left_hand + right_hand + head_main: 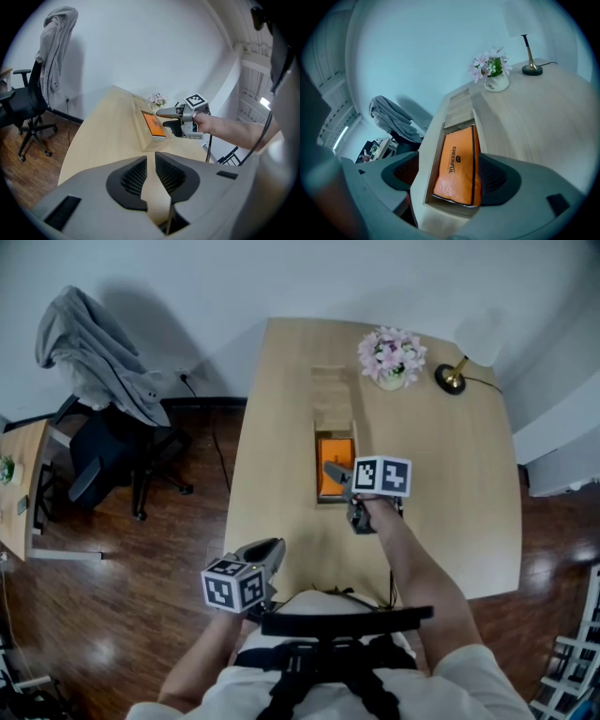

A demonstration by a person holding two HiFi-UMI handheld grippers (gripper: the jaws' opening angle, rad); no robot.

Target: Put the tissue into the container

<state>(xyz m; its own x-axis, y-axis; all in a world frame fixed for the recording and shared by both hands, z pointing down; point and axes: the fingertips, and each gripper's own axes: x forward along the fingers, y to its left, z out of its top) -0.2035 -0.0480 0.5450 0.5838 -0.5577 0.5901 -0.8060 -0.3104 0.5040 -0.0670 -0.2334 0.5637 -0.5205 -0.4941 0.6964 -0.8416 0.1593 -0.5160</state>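
**Tissue pack in the tray, right gripper wide above it**

We judge the placing step to be at its end. The orange tissue pack (457, 166) lies flat inside the wooden container (333, 395), in the compartment nearest us, on the table (281, 427). The right gripper (450, 168) hangs over it with its jaws spread wide. One jaw stands to each side of the pack, and neither pad presses on it, so nothing is held. The left gripper (151, 159) waits near the table's front edge, well apart from the container. Its jaws are drawn close together with only a thin slit between them, and nothing is in that slit.

The pack's long axis runs along the container's length, pointing away from us toward the flower pot (391, 357). The printed lettering follows the same line. The pack's near end sits against the compartment's near wall.

As we see it, the next move calls for lifting the right gripper straight clear with its jaws kept wide. That way no pad should catch the wrapper and drag the pack back out.
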